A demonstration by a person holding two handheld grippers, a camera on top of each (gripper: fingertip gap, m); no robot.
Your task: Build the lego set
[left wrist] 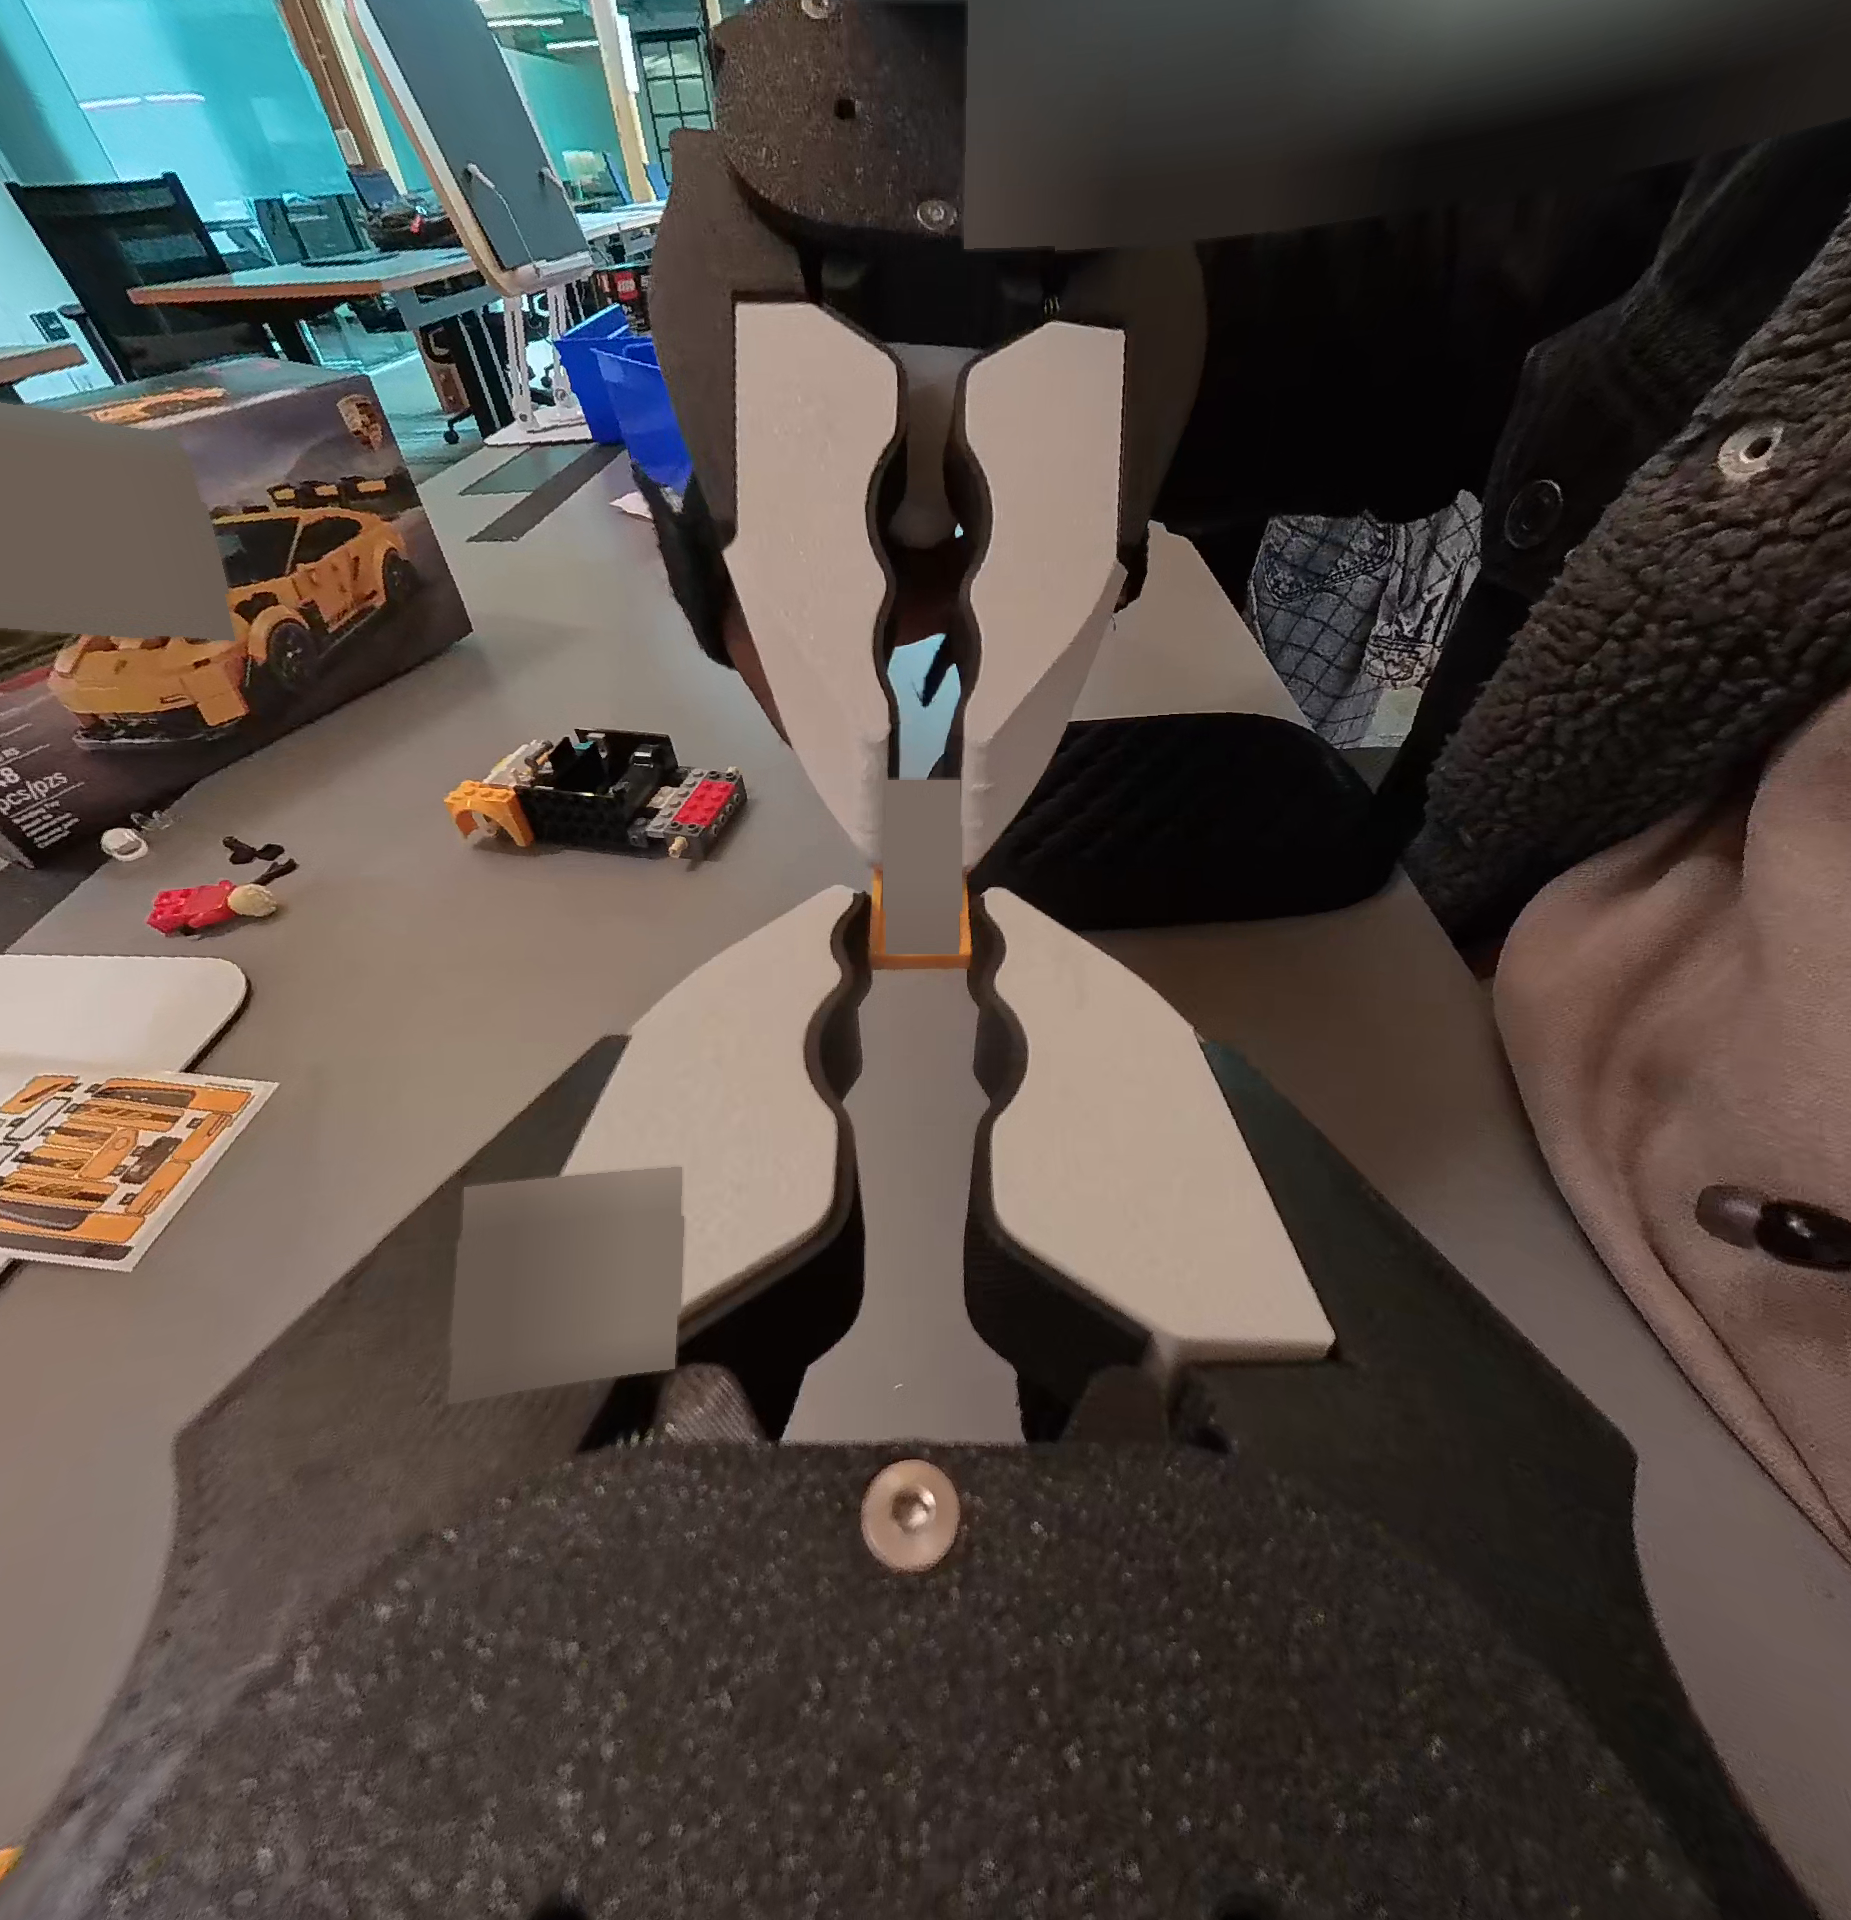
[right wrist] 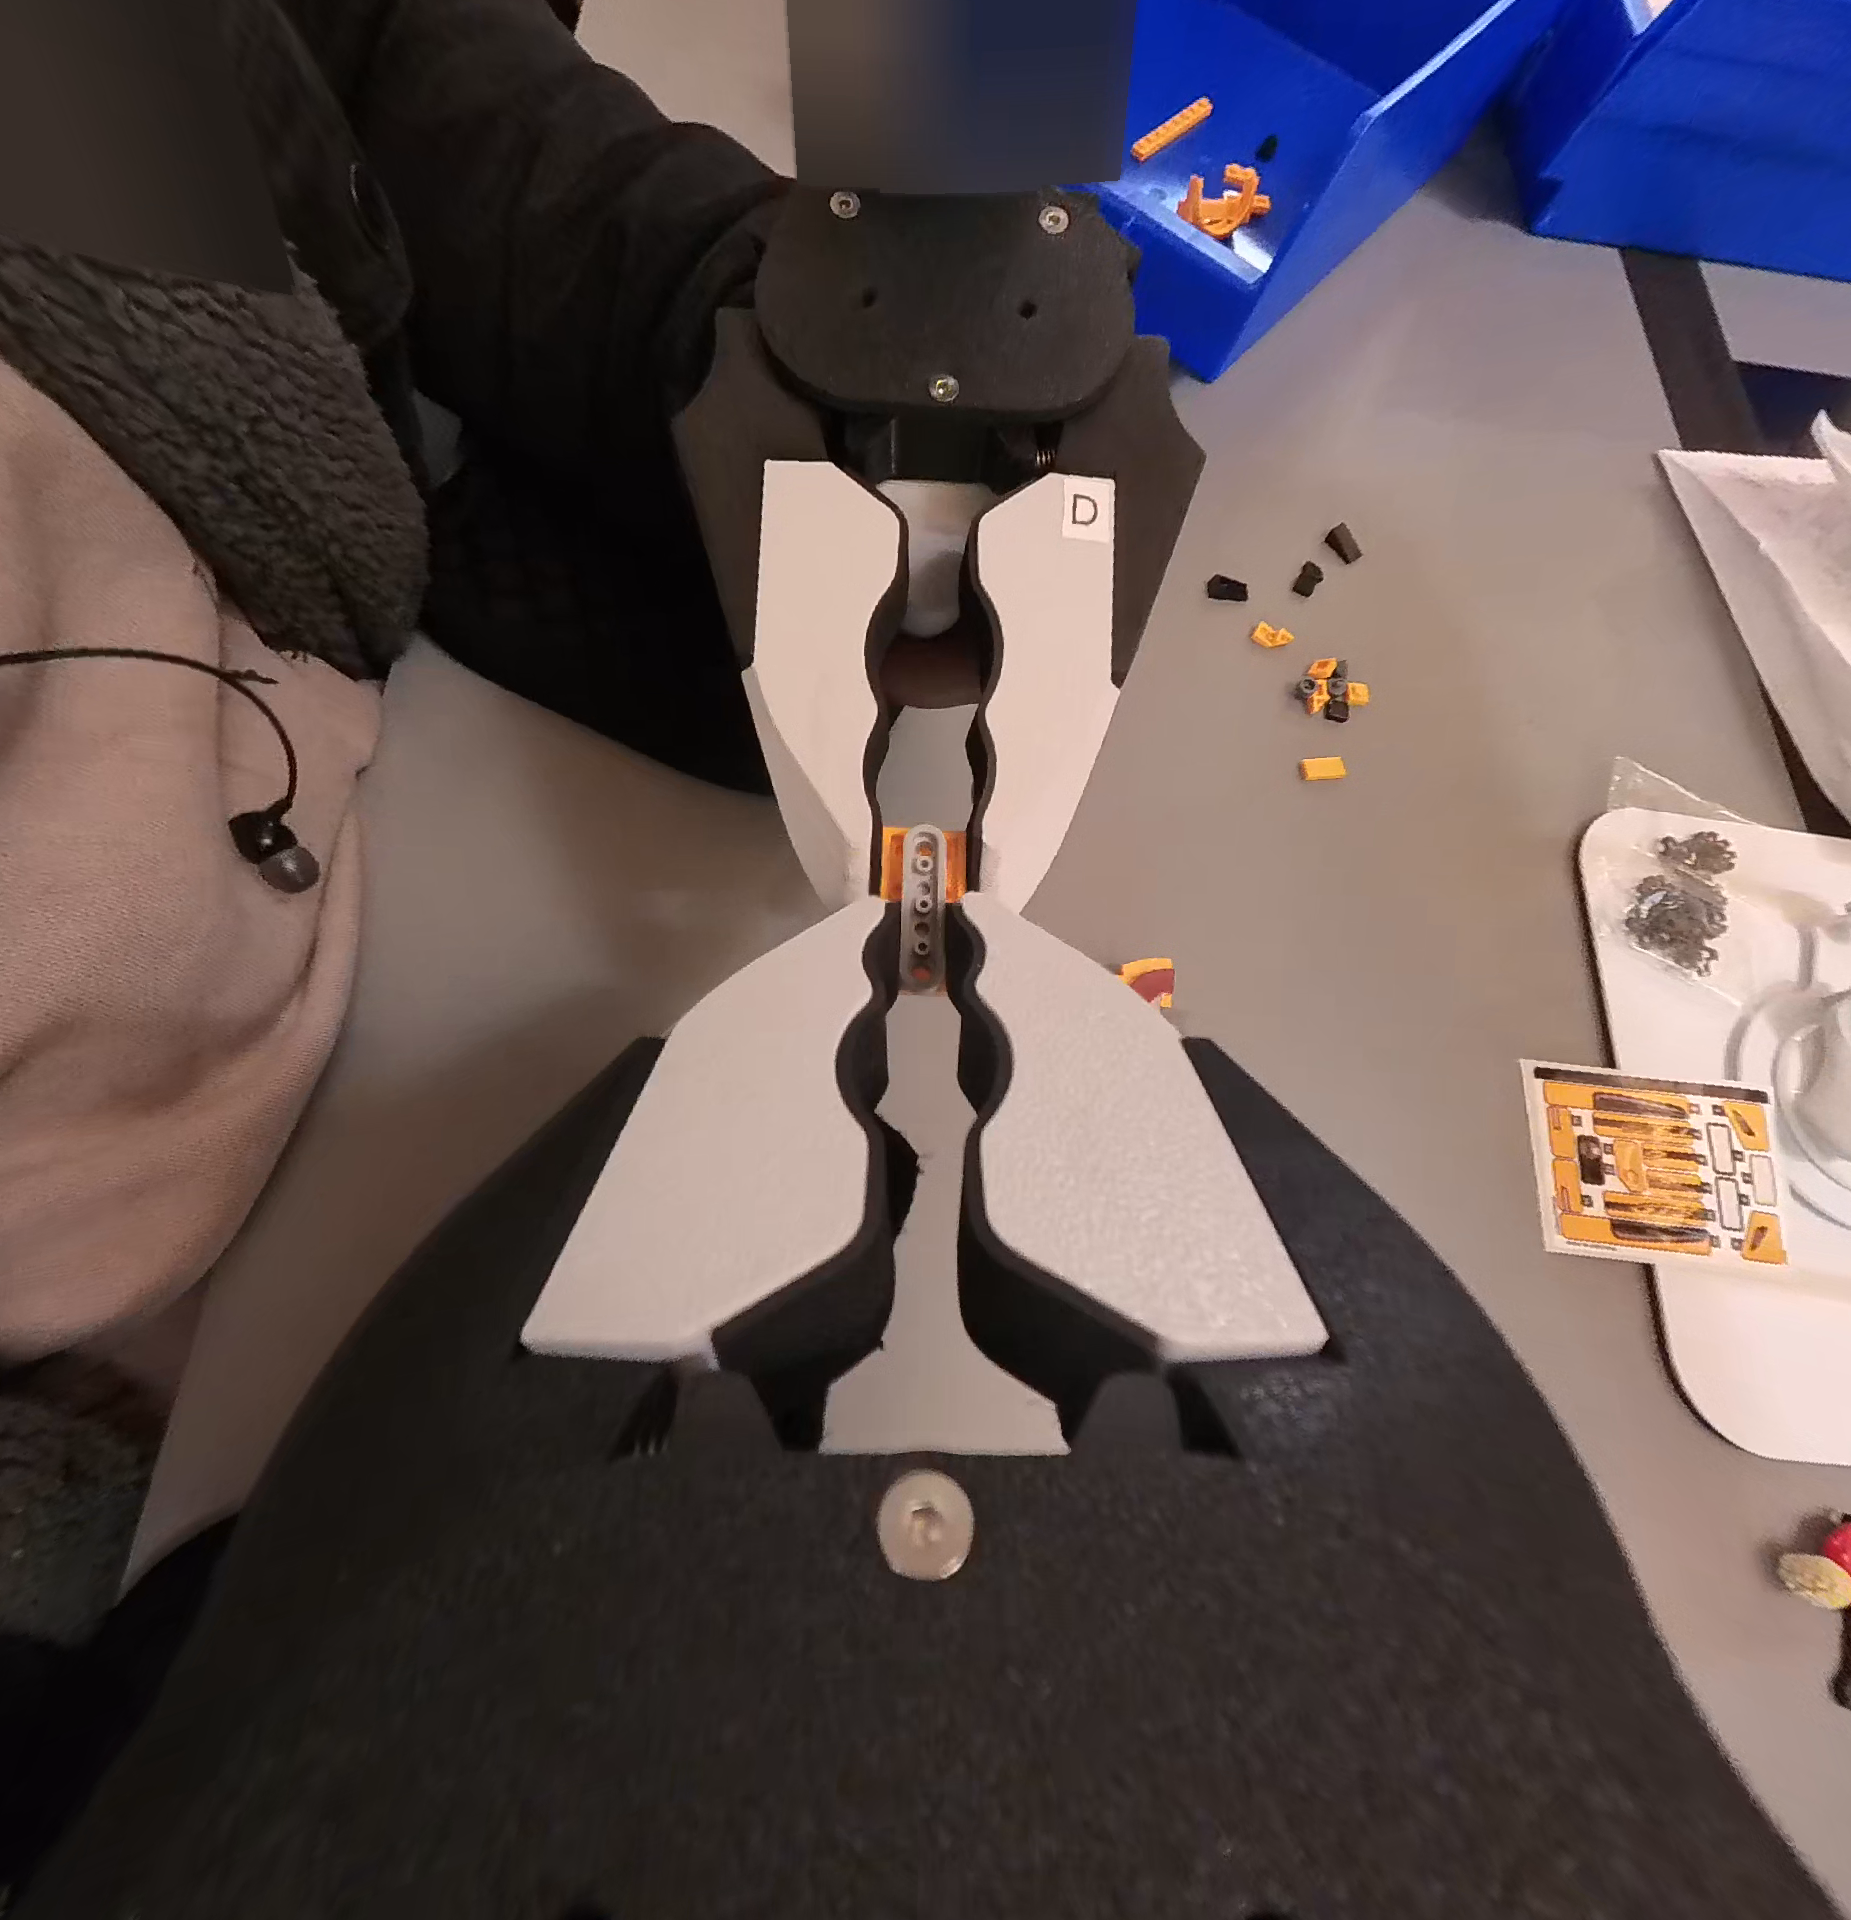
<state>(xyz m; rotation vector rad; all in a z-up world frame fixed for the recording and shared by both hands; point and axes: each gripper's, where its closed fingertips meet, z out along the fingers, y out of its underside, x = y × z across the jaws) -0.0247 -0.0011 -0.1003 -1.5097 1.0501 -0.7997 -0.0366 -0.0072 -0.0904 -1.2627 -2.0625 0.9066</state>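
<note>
- Between the two pairs of tongs, tip to tip above the tabletop [left wrist: 609, 582], an orange piece [left wrist: 919, 958] and a grey holed beam [right wrist: 922, 914] are being brought together.
- In the left wrist view, the left tongs [left wrist: 919, 914] are sitting nearly closed, pinching the orange piece at their tips.
- In the right wrist view, the right tongs [right wrist: 923, 966] are also nearly closed, gripping the grey beam, with its far end lying against the orange piece.
- To do this step well, I judge the beam should be lined up squarely with the orange piece before pressing, both grips staying firm, so neither part is twisting out.
- Pushing straight along the beam, rather than at an angle, is probably safest.
- A grey patch is covering the joint in the left wrist view, so the beam is not showing there at all.
- Whether the two parts are already locked or only touching, I cannot tell.
- Left of the left tongs, the half-built car [left wrist: 599, 795] is resting on the tabletop, well apart, with the box [left wrist: 277, 582] beyond it.
- Right of the right tongs, loose small pieces [right wrist: 1328, 691], a sticker sheet [right wrist: 1659, 1169] and blue bins [right wrist: 1305, 145] are lying; the bins are cut off by the frame.
</note>
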